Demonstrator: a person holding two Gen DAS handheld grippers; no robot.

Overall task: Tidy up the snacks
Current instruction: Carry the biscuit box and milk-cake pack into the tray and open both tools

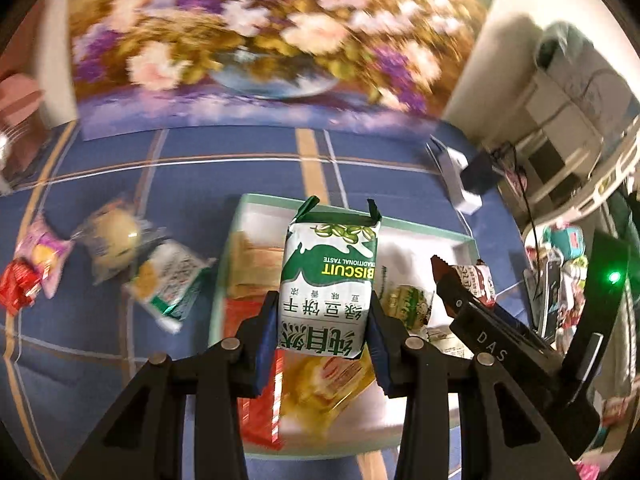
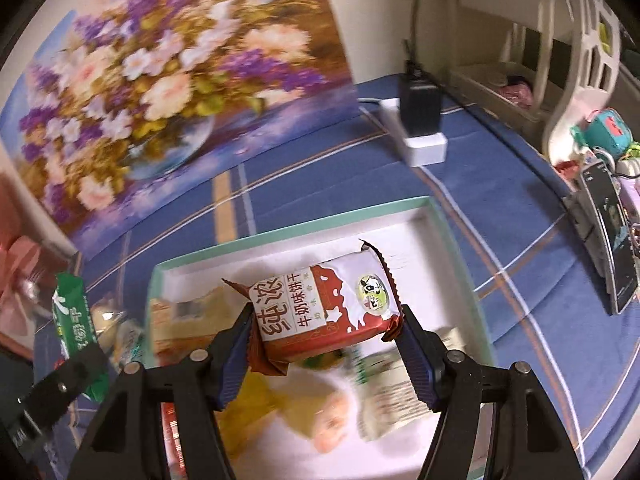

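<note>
**Two biscuit packs held above the tray**

The left gripper (image 1: 324, 340) jaws clench a green-and-white biscuit packet (image 1: 330, 280); the right gripper (image 2: 326, 344) jaws clench a red-brown-and-white milk biscuit packet (image 2: 324, 316). Both hang above the shallow white tray with mint-green rim (image 2: 452, 236), which lies on the blue checked bench (image 1: 200, 176) and contains snacks. More wrapped snacks (image 1: 112, 240) lie left of it.

Biscuit packet (image 1: 328, 280): green and white, yellow lettering. Milk biscuit packet (image 2: 328, 312): brown-red and white, round cow emblem. Box (image 2: 452, 248): mint-green rim, white inside. Tablecloth (image 1: 224, 176): blue, crossed by white and tan lines. Painting (image 1: 248, 40) at far side: purple, white and pink flowers on ochre.
</note>
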